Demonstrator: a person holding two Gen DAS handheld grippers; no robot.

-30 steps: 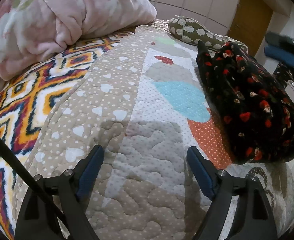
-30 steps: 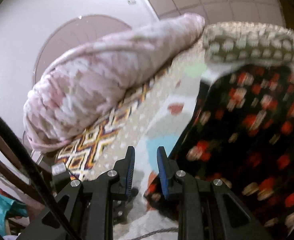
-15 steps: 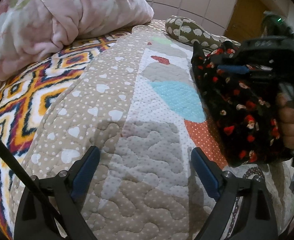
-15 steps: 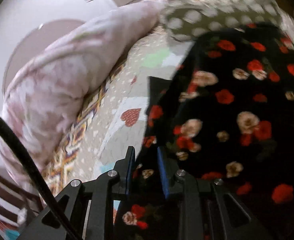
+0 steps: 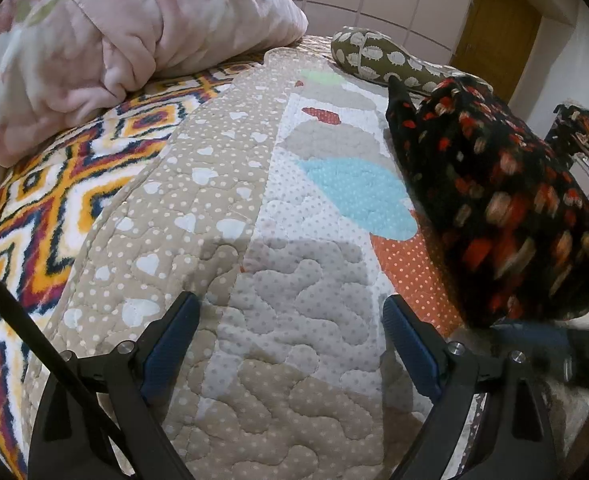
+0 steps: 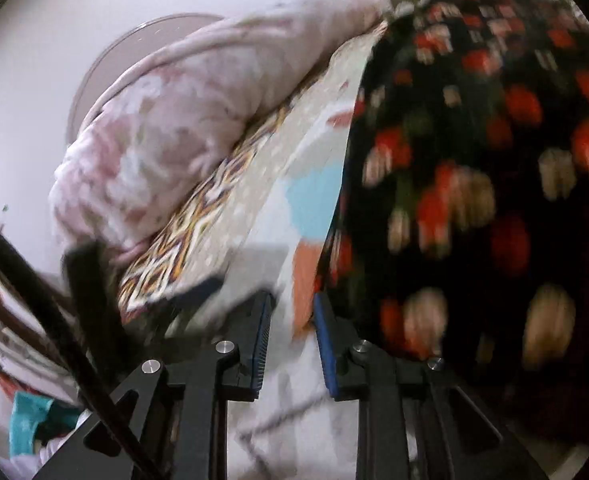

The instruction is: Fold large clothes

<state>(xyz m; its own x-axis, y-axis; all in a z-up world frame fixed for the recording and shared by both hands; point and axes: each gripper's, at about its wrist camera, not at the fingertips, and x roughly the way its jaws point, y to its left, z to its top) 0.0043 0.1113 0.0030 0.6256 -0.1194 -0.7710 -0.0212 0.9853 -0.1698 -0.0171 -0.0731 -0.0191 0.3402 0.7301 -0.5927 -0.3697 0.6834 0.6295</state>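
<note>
Quilt (image 5: 222, 208) covers bed; left tongs (image 5: 290, 316) spread wide, right tongs (image 6: 292, 312) slightly apart, empty.

1. The black flowered garment (image 6: 474, 184) is smeared by blur in the right wrist view.
2. Its right part is cut off there.
3. A dark shape (image 5: 550, 348) beside the quilt (image 5: 294, 320) cannot be identified.

L tongs (image 5: 288, 344) wide open over quilt (image 5: 278, 360), floral garment (image 5: 502, 200) right.
</note>
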